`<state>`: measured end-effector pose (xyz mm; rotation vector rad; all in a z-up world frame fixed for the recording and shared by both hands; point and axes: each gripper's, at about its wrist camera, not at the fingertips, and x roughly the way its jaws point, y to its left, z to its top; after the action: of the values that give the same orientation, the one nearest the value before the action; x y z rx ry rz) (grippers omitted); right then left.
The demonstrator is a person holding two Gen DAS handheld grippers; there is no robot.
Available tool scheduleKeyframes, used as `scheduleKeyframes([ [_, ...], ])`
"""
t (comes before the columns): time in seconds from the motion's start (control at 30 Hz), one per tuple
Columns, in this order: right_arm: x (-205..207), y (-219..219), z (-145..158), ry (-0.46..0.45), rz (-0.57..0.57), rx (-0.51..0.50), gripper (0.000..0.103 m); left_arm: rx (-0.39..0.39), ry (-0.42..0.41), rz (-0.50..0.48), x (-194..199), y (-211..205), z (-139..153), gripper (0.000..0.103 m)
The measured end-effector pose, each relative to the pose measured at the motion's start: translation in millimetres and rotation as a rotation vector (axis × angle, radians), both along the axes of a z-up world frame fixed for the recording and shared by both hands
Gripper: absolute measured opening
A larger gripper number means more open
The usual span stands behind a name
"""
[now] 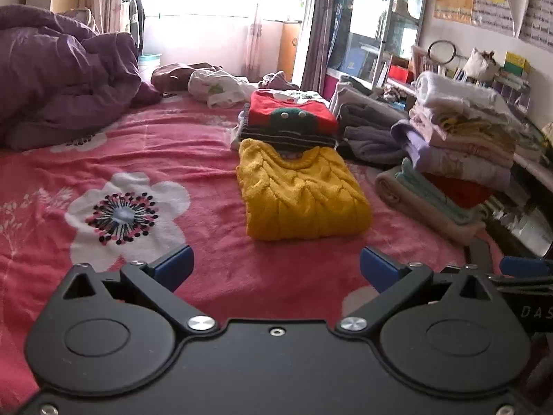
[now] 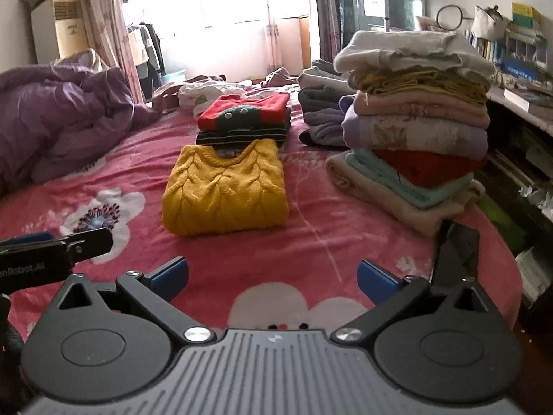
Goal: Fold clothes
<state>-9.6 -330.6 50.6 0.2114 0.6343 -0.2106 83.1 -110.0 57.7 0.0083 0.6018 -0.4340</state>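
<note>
Both tongs hover low over the pink flowered bedspread, each spread wide with nothing between its blue pads: the left tongs and, just beside them, the right tongs. Ahead of them lies a yellow cable-knit sweater, neatly folded on the bed. Touching its far edge sits a short pile topped by a red sweater. Off to the right rises a tall stack of folded clothes; a rumpled purple quilt slumps at far left.
</note>
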Motion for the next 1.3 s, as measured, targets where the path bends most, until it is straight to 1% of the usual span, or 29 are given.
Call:
scheduleKeyframes([
  [0.07, 1, 4, 0, 0.014, 0.007, -0.007, 0.103, 0.010, -0.009, 0.003, -2, -1, 0, 0.103],
  [0.17, 2, 9, -2, 0.035, 0.021, -0.010, 0.103, 0.002, -0.011, -0.003, -3, 1, 0, 0.103],
  [0.3, 2, 12, -1, 0.047, 0.026, -0.009, 0.103, 0.021, -0.029, 0.000, -6, 1, 0, 0.103],
  [0.53, 0, 15, 0, 0.053, 0.027, -0.007, 0.103, 0.018, -0.011, -0.007, -7, 3, -2, 0.103],
  [1.3, -2, 14, -1, 0.056, 0.027, -0.002, 0.103, 0.024, -0.018, -0.009, -11, 1, -2, 0.103],
])
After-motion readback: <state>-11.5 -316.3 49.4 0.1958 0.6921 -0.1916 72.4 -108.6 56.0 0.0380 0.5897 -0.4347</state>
